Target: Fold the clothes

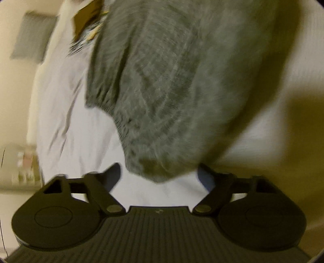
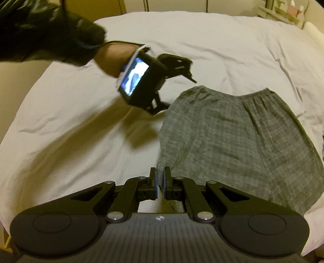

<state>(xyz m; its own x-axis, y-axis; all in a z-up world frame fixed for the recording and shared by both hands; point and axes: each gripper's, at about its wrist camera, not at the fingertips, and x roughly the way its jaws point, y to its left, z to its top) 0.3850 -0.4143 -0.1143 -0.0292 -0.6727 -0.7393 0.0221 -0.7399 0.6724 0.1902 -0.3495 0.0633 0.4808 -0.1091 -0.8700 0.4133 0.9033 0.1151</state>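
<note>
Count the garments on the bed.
1 for certain: the grey checked garment lying on the white bedding, its near corner pinched by the right gripper. The left gripper is open. Others may lie unseen.

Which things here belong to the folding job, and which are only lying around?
Belong to the job:
grey checked garment
right gripper, shut on its edge
left gripper, open
white bed cover as work surface

Lying around:
patterned cloth
shelf items, blurred
</note>
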